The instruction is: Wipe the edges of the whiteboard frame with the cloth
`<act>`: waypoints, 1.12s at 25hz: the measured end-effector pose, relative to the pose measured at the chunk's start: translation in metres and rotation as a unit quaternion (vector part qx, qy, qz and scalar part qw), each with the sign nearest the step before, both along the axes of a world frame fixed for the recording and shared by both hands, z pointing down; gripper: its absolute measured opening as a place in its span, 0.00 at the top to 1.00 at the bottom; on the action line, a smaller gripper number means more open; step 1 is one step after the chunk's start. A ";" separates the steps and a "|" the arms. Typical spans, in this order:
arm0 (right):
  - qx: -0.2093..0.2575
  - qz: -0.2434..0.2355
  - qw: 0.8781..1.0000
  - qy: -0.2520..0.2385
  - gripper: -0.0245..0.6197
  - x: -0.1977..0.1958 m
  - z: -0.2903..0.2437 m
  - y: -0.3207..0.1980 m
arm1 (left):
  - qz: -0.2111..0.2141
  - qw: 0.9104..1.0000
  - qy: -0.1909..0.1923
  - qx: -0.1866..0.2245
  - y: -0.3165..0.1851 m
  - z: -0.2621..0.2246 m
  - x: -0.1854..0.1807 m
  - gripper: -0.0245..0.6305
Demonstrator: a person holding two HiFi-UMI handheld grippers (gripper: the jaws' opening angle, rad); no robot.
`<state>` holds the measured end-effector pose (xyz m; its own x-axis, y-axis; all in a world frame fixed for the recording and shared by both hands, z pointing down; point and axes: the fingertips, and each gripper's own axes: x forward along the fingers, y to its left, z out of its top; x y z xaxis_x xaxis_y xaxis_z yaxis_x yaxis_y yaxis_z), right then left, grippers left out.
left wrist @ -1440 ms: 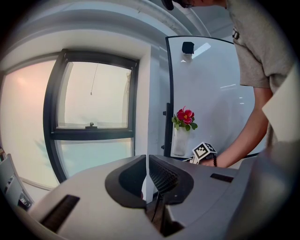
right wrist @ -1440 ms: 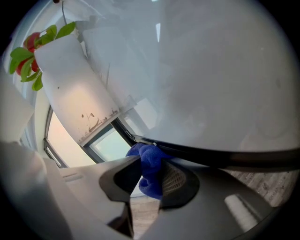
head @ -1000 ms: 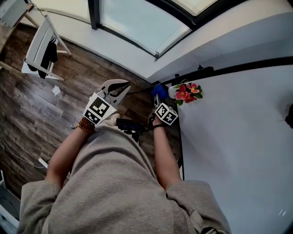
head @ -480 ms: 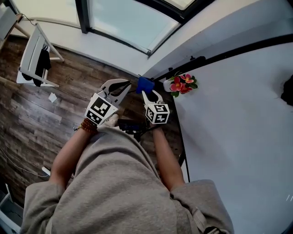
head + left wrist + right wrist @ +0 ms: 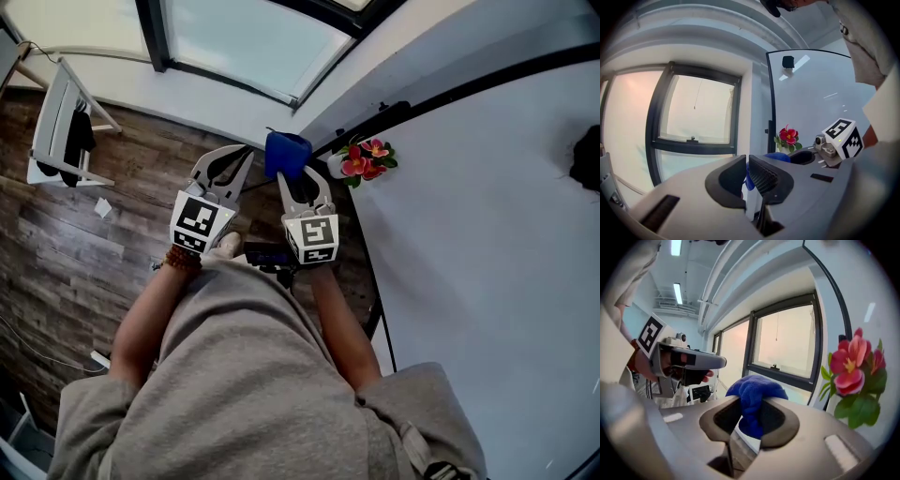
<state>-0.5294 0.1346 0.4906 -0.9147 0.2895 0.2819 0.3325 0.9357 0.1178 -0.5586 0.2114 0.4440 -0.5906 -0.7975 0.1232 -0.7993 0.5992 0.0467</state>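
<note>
looking down on a large whiteboard at the right, white and bare, rimmed with a thin black frame along its far and left edges. wooden floor at the left, a window beyond.

right gripper up in the air just left of the far-left corner of the frame, apart from it. pinching the blue cloth tight between the pads, with a bunch sticking out past the tips. left gripper close beside, further left, pressed together on nothing.

seems to be the step of bringing the cloth to the frame; no contact with the black strip yet, so no wiping begun. next, need to carry the cloth to the right until touching the strip, then slide along it with light pressure. better to mind the small pink flowers right at that corner, easy to knock while passing.
</note>
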 end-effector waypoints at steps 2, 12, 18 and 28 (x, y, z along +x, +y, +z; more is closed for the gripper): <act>0.013 0.006 1.000 -0.024 0.79 0.001 -0.020 0.001 | -0.020 1.000 -0.005 0.005 0.006 -0.004 -0.005 0.92; 0.032 0.024 0.991 -0.128 0.78 0.009 -0.119 0.002 | -0.059 0.997 -0.038 0.011 0.009 -0.029 -0.004 0.92; 0.022 0.084 0.984 -0.154 0.78 0.016 -0.137 -0.011 | -0.068 0.995 -0.071 0.021 0.007 -0.053 0.004 0.92; 0.014 0.111 0.986 -0.127 0.78 0.031 -0.110 -0.019 | -0.064 0.994 -0.086 0.024 0.006 -0.061 0.013 0.92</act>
<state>-0.4980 0.1153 0.3806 -0.9967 0.0702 0.0404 0.0768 0.9773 0.1977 -0.5455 0.2173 0.3830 -0.6972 -0.7164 -0.0242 -0.7147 0.6974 -0.0530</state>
